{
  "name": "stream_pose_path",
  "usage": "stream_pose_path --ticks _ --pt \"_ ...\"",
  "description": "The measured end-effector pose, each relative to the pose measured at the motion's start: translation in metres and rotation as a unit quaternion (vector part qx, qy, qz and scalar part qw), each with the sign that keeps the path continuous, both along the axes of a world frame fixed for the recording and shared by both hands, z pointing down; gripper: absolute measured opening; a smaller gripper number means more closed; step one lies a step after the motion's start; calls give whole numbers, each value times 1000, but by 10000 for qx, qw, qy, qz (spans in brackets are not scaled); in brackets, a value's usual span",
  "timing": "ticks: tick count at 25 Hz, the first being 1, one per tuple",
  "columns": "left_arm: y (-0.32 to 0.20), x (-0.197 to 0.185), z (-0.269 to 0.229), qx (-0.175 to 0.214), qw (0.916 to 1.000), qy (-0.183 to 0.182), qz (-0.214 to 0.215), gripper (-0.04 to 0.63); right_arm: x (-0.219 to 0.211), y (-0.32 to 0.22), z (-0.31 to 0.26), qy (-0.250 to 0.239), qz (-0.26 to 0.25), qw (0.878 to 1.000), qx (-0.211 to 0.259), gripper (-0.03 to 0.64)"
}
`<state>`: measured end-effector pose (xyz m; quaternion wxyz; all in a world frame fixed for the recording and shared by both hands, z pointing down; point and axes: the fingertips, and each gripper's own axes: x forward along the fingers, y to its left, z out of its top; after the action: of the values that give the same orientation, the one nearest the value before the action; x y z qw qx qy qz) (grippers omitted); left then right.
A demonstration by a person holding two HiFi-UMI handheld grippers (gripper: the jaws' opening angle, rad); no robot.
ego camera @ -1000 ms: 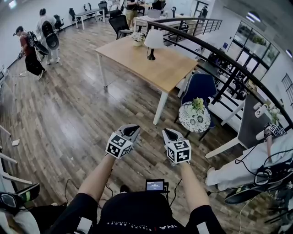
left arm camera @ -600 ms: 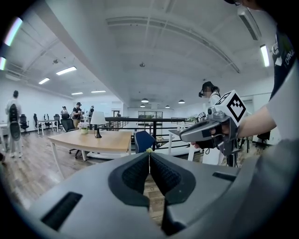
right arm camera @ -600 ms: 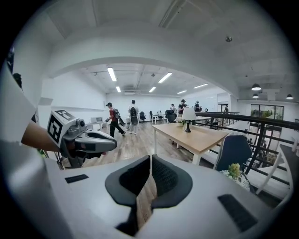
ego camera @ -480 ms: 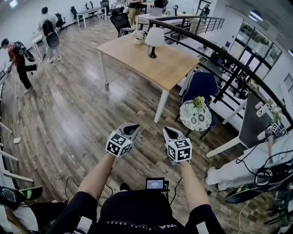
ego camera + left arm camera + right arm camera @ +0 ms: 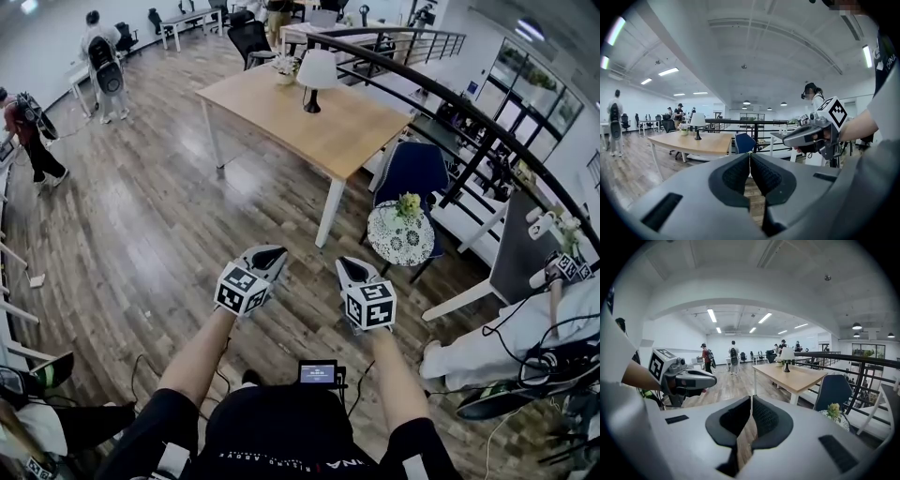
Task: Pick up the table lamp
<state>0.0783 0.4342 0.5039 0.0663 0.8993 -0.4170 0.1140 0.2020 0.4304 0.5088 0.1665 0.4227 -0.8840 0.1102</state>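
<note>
In the head view, the lamp (image 5: 317,75) was seen upright on the wooden table (image 5: 328,141) at upper centre, well apart from the left gripper (image 5: 266,254) and the right gripper (image 5: 351,266), which were held side by side at lower centre. In the left gripper view, the jaws were pressed together with nothing between them, and the lamp (image 5: 697,124) was shown far off at middle left. In the right gripper view, the jaws were likewise closed and empty, with the lamp (image 5: 787,355) just right of centre. The approach was judged to be the step in hand. The table would have to be reached and a gripper opened before the lamp's stem could be gripped.
</note>
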Motion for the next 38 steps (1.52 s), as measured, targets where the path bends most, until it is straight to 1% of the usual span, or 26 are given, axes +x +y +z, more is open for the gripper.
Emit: stream_pose_path --ticks 2,6,9,12,16,20,24,27,30,35,36,38 --pt "-2 5 6 -12 9999 -87 -59 18 8 -3 4 -23 -26 10000 -4 37" --pt "-2 10 17 -75 9996 -142 -222 18 17 -8 15 6 -124 9999 -50 37" --pt "-5 5 27 -163 9993 -199 -282 18 13 -15 24 -30 -162 9997 -151 37" --pt "-19 -3 30 -200 9992 -187 -303 18 5 -28 26 -36 -197 9996 -204 37" --pt "-55 -17 35 -217 9993 -154 -260 18 -8 -61 30 5 -150 9996 -223 37" --pt "-102 -36 43 -204 9996 -113 -133 18 -28 -107 36 59 -33 9997 -228 37" --pt "-158 -65 41 -227 9997 -61 -7 18 -59 -155 29 233 -21 9996 -174 37" --pt "-197 -92 40 -227 9997 -66 72 18 -80 -192 23 342 131 9993 -108 37" --pt "-227 -114 41 -194 9995 -81 216 18 -100 -222 21 365 257 9990 -91 37" --pt "-269 -149 41 -208 9992 106 319 18 -137 -258 26 548 267 9981 0 37" --pt "-275 -152 41 -205 9991 92 363 18 -142 -265 26 513 264 9983 5 37" --pt "-287 -159 38 -186 9990 65 411 18 -151 -276 21 231 275 9994 -8 37"
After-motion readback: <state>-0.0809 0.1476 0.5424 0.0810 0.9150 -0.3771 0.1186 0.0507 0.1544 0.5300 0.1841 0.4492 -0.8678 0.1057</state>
